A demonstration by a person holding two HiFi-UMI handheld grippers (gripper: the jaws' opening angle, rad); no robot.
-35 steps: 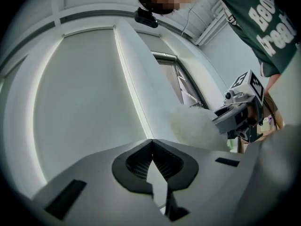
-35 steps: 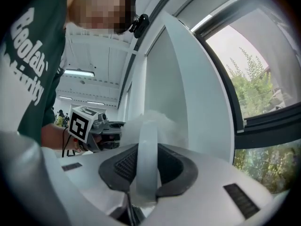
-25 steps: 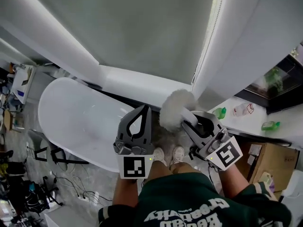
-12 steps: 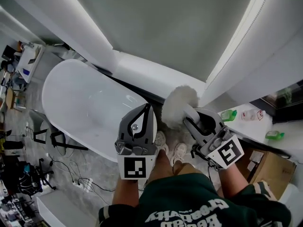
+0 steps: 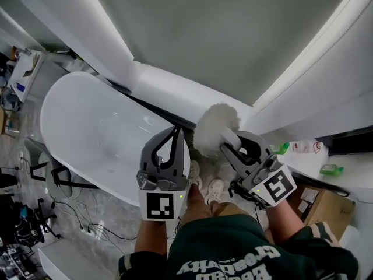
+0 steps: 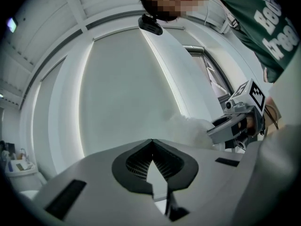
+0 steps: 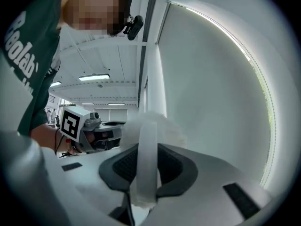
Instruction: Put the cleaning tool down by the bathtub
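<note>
The cleaning tool is a fluffy white duster head (image 5: 216, 129) on a flat white handle (image 7: 147, 159). My right gripper (image 5: 228, 145) is shut on that handle, with the fluffy head sticking out past the jaws (image 7: 157, 126). It hangs above the floor just right of the white bathtub (image 5: 87, 134). My left gripper (image 5: 174, 134) is shut with nothing in it, its tips meeting (image 6: 151, 141), and it hovers over the tub's near end. The left gripper view shows the duster head (image 6: 188, 130) and the right gripper to its right.
The person's shoes (image 5: 205, 182) stand on the floor between tub and a white counter (image 5: 303, 162) holding green bottles (image 5: 330, 169). A cardboard box (image 5: 317, 206) sits lower right. Cables and stands (image 5: 41, 214) crowd the floor at the left. A grey wall panel (image 5: 233, 39) rises behind.
Both grippers have shifted a little to the left and toward the tub together; the right one keeps its hold on the duster. More of the tub shows now.
</note>
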